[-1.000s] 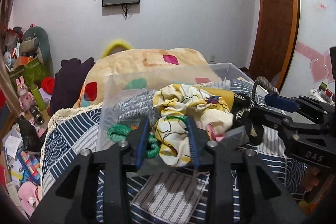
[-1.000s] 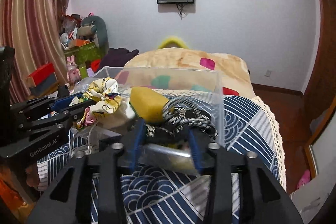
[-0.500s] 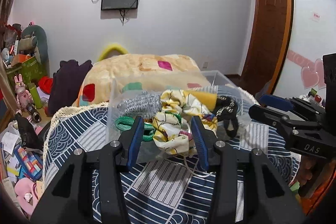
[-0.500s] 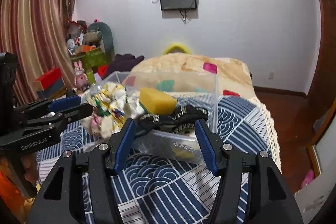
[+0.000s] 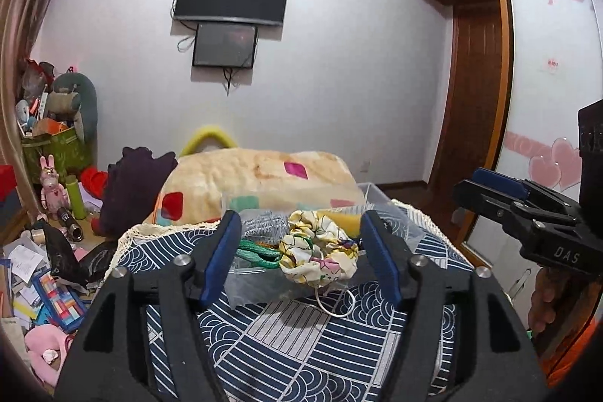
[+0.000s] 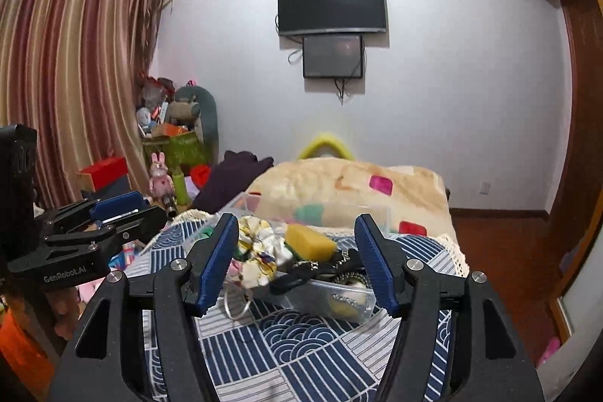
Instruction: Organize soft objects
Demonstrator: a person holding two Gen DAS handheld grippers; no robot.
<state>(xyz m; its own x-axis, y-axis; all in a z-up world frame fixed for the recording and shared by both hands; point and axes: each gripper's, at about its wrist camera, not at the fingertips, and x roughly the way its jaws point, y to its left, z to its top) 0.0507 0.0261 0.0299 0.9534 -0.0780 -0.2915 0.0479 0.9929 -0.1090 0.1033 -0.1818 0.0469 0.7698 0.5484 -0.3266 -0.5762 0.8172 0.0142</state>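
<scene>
A clear plastic box (image 5: 260, 283) (image 6: 331, 300) sits on the blue patterned bedspread (image 5: 301, 345). It holds a yellow floral scrunchie (image 5: 320, 251) (image 6: 256, 251), a green cord (image 5: 256, 253), a yellow sponge (image 6: 309, 243) and a black chain strap (image 6: 312, 274). A white loop (image 5: 335, 306) hangs over the box's front. My left gripper (image 5: 301, 251) is open and empty, drawn back from the box. My right gripper (image 6: 297, 259) is open and empty, also back from the box; it shows at the right of the left wrist view (image 5: 527, 213).
A beige blanket with coloured patches (image 5: 256, 179) lies behind the box. A dark purple cushion (image 5: 135, 187) is at its left. Toys and clutter (image 5: 45, 251) cover the floor left of the bed. A wooden door (image 5: 475, 100) is at right.
Both grippers have opened, letting go of the scrunchie and the chain strap, and have pulled back and up from the box. The items now rest in the box.
</scene>
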